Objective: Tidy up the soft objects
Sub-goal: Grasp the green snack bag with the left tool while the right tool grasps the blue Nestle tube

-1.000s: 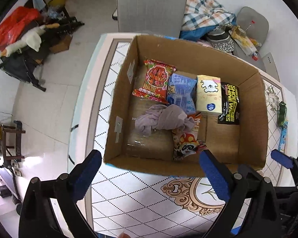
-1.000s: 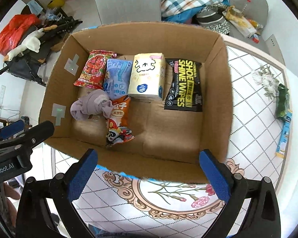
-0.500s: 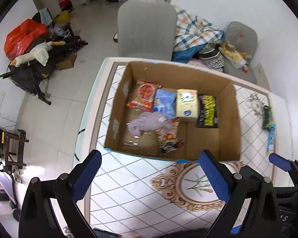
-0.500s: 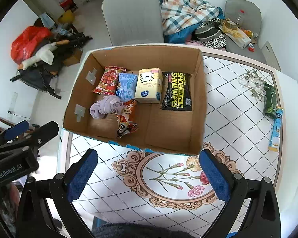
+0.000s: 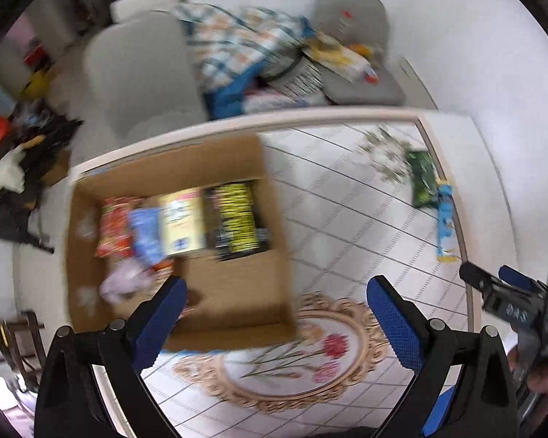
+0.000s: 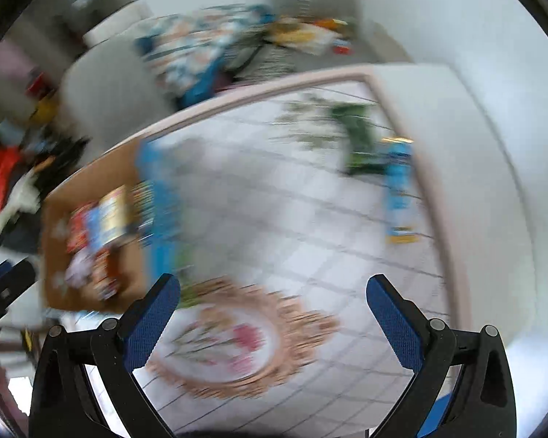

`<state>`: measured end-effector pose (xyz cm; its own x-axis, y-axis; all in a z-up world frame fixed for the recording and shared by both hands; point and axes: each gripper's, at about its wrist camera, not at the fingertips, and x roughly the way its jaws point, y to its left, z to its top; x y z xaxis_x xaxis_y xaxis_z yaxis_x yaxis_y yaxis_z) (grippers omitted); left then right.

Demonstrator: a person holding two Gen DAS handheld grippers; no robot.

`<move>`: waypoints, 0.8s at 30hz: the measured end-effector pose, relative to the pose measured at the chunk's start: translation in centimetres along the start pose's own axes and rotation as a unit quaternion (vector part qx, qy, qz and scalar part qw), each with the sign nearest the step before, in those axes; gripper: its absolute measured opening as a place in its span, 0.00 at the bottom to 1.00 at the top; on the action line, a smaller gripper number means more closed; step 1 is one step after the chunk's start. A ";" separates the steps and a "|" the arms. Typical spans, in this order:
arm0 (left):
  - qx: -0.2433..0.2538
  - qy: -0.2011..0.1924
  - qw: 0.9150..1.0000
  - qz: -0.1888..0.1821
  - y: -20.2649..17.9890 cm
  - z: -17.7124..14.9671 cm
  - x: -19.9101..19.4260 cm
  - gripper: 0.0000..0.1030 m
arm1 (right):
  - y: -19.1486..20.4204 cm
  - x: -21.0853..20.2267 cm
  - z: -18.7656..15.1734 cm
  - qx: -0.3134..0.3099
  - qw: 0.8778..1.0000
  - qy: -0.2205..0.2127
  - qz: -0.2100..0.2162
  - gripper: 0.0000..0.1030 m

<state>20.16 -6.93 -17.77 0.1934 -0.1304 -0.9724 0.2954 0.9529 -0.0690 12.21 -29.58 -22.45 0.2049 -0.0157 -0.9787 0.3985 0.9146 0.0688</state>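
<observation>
- Table [image 5: 347, 219], white w/ a diamond grid and a flower medallion, fills most of both views. Both pics are motion-blurred, the right wrist one badly.
- Cardboard box [image 5: 237, 314] sits on the table's left half, open top. Already inside along the far wall: red snack bag, blue pack, yellow tissue pack [image 5: 182, 221], black-and-yellow wipes pack [image 5: 237, 219]. A crumpled lilac cloth [image 5: 122, 284] lies nearer, at the box's left.
- Outside the box, at the far right edge of the table, two soft packs are left: a green pack [image 5: 423, 179] and a blue pack [image 5: 445, 226] touching its near end. The blue one's long axis runs near-to-far, roughly in line w/ the gripper's fingers; in the right wrist view it's at [image 6: 400, 193], the green at [image 6: 360, 142].
- Key relation: both packs lie ahead and to the right of either tool, well apart from the jaws. Right gripper [image 6: 273, 303] looks the nearer one, so I'd judge it the likely picker; to pinch the blue pack across its width it'd prob need little wrist turn.
- Left gripper [image 5: 274, 306]: jaws spread wide, nothing between, hovering over the box's near right corner.
- Right gripper: jaws likewise spread wide, empty, over the medallion.
</observation>
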 end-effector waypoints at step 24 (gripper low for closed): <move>0.094 0.224 0.970 -0.032 -27.2 15.9 27.3 0.74 | -17.7 18.4 9.3 0.114 0.986 0.119 0.035 0.64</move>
<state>32.24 -40.77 -38.87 -0.2439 -0.0164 -0.9697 0.4662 0.8748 -0.1321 17.23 -49.79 -39.87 0.0346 0.1633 -0.9860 0.5877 0.7946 0.1522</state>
